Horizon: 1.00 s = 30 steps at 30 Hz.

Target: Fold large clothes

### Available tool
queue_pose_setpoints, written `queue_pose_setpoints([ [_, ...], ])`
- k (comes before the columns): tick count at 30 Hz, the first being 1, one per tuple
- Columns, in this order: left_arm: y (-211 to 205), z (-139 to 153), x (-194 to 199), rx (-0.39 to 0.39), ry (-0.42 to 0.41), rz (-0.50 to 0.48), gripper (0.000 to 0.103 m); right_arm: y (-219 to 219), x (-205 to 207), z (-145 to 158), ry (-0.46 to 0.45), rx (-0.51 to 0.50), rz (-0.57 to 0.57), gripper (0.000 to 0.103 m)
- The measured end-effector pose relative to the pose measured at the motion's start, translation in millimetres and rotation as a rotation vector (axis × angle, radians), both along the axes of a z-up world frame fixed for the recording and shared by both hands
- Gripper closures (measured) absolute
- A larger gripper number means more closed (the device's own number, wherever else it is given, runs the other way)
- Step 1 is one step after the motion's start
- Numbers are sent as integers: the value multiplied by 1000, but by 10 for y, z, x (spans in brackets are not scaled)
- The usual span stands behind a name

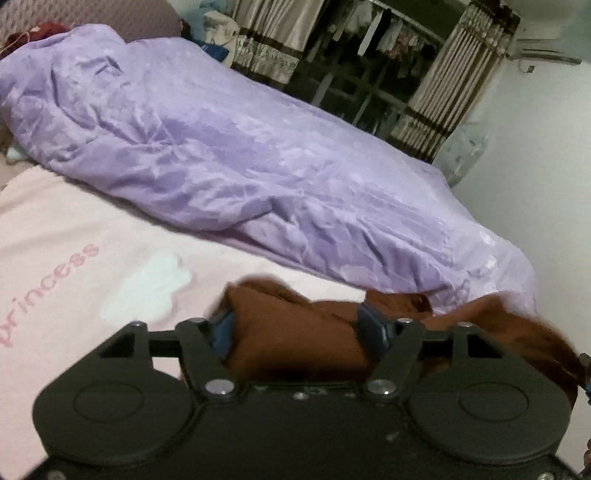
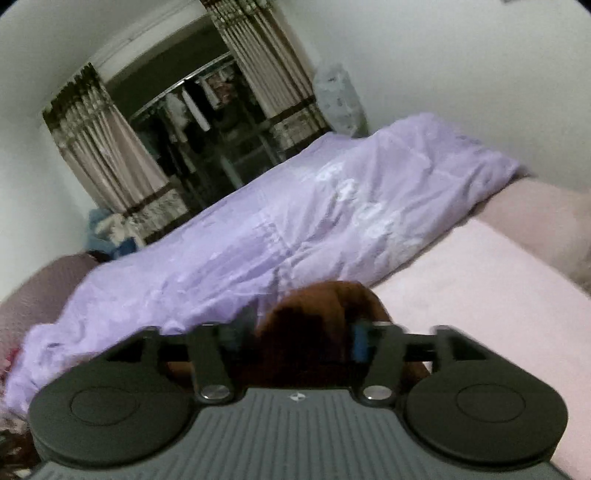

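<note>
A brown garment (image 1: 295,332) is bunched between the fingers of my left gripper (image 1: 299,328), which is shut on it just above the pink bed sheet (image 1: 74,236). Part of the brown cloth trails off to the right (image 1: 517,332). In the right wrist view my right gripper (image 2: 306,332) is shut on another bunch of the same brown garment (image 2: 325,317), held over the pink sheet (image 2: 480,288). The blue finger pads (image 1: 221,328) are mostly buried in cloth. Both views are motion-blurred.
A crumpled purple duvet (image 1: 221,147) lies along the far side of the bed, also in the right wrist view (image 2: 295,229). Behind it are striped curtains (image 1: 443,92), a dark window with hanging clothes (image 2: 195,110), a white wall and a cloth pile (image 1: 218,29).
</note>
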<state>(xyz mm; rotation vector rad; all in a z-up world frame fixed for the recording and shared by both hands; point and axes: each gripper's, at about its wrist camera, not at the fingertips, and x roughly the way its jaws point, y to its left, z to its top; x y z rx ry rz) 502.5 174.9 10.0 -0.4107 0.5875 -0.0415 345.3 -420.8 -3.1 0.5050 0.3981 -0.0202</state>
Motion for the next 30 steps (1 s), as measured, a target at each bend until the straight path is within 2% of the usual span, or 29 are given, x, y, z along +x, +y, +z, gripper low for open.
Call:
queue_pose_setpoints([
  [2, -2, -36, 58, 52, -23, 32, 27, -33, -2, -136, -36, -69, -60, 24],
  [4, 50, -115, 117, 55, -16, 61, 25, -105, -6, -315, -41, -102, -117, 17],
  [6, 91, -231, 174, 47, 28, 50, 25, -195, 36, -488, 13, -75, -126, 17],
  [8, 70, -359, 206, 74, 66, 20, 25, -249, 76, -656, 74, -47, -104, 17],
  [13, -33, -719, 255, 150, 159, -60, 25, -128, 182, -859, 194, -132, -40, 16],
  [14, -52, -797, 250, 167, 157, -81, 30, -72, 214, -895, 223, -160, -1, 14],
  [15, -105, -845, 220, 199, 136, -91, 74, -21, 217, -913, 249, -185, 39, 14],
  [16, -172, -888, 221, 253, 132, -104, 96, 32, 280, -964, 292, -228, 86, 58],
  [17, -217, -920, 239, 291, 143, -105, 100, 93, 321, -1003, 329, -255, 116, 97],
  [18, -232, -932, 240, 299, 135, -103, 100, 137, 315, -1000, 313, -272, 102, 99],
  [20, -239, -822, 195, 308, 66, -83, 100, 170, 234, -887, 225, -270, 59, 99],
  [21, -210, -723, 145, 291, 17, -72, 100, 173, 194, -805, 183, -257, 42, 99],
  [23, -124, -530, 57, 207, -73, -53, 100, 180, 135, -643, 83, -236, 20, 99],
  [25, -106, -438, 92, 202, -118, -33, 100, 238, 176, -555, 52, -281, -1, 99],
  [27, -134, -512, 220, 229, -99, -24, 100, 264, 328, -626, 66, -278, -5, 98],
  [28, -153, -633, 321, 239, -63, -25, 100, 257, 407, -706, 92, -264, -8, 98],
  [30, -183, -946, 552, 251, 24, -33, 99, 250, 664, -1030, 194, -266, -12, 98],
])
